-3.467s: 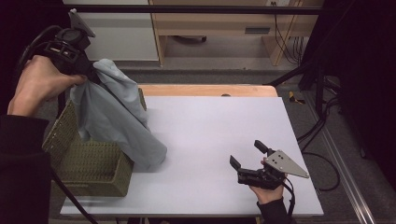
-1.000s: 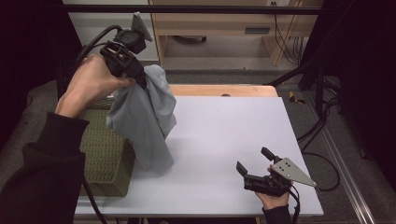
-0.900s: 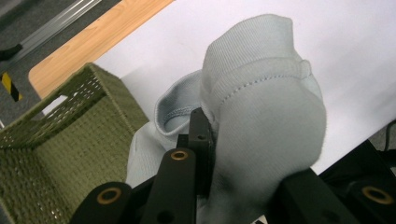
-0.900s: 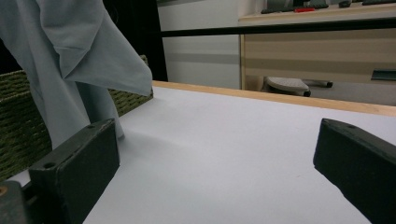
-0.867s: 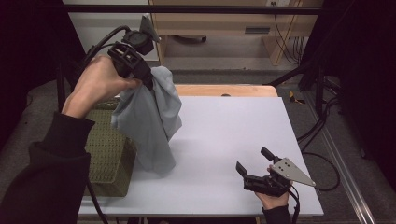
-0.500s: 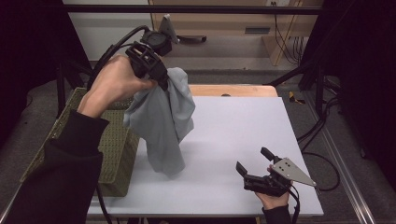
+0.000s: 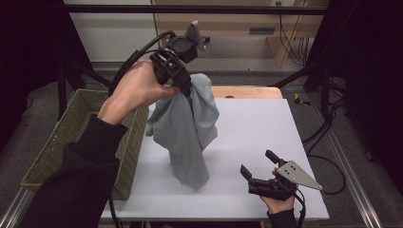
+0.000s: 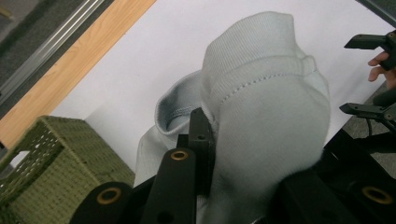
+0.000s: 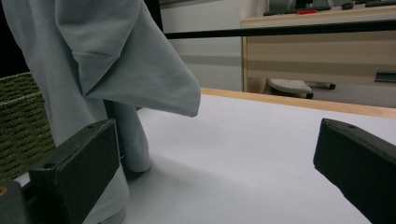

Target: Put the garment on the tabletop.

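The pale grey garment (image 7: 187,130) hangs from the left gripper (image 7: 183,83) above the white worktop (image 7: 266,128), its lower end touching the surface near the worktop's middle, a little toward seven o'clock. The cloth bunches at the top where it is caught and falls in loose folds, one flap standing out toward three o'clock. In the left gripper view the fingers (image 8: 201,144) are clamped on a thick, ribbed and stitched fold of the garment (image 8: 266,116), which bulges over them. In the right gripper view the garment (image 9: 93,60) hangs at nine o'clock, with a rolled end resting on the worktop (image 9: 261,154).

At nine o'clock of the garment, just beside it, the green woven basket (image 7: 71,137) sits at the worktop's left edge, and the person's dark sleeve (image 7: 78,185) crosses its near corner.

The right gripper (image 7: 261,166) rests low at the worktop's five o'clock corner, well apart from the garment, its fingers (image 9: 74,172) spread wide with nothing between them. A light wooden strip (image 7: 247,91) borders the worktop at twelve o'clock.
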### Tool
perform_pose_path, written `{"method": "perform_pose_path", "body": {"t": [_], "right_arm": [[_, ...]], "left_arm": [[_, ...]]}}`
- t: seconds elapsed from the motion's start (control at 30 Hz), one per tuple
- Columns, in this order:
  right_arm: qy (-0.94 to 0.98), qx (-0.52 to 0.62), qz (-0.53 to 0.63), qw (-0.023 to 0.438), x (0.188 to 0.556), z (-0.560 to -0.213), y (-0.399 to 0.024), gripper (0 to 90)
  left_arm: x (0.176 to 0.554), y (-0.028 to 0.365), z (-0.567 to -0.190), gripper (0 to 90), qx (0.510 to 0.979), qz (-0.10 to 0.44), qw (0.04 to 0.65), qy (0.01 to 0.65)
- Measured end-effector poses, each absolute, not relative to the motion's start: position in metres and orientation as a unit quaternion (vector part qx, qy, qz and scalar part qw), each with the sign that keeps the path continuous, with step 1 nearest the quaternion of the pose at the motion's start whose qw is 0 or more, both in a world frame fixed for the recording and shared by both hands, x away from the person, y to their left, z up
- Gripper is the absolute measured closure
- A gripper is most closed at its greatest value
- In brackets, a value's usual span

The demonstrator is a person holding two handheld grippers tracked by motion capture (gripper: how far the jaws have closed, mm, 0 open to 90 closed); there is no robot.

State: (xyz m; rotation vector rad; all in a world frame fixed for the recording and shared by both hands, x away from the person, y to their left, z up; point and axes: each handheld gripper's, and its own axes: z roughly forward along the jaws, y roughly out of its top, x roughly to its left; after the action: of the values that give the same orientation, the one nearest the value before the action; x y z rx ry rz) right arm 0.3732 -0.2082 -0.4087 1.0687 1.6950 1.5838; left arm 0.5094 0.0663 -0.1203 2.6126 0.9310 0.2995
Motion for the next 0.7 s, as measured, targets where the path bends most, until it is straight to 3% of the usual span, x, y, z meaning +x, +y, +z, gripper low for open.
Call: {"method": "perform_pose_path", "body": {"t": [0.7], "right_arm": [[0.632,0.403,0.597,0.287,0.373,-0.408,-0.210,0.6]], "left_arm": [[0.513,0.051,-0.178,78.0,0.932,0.082,0.184,0.302]]}}
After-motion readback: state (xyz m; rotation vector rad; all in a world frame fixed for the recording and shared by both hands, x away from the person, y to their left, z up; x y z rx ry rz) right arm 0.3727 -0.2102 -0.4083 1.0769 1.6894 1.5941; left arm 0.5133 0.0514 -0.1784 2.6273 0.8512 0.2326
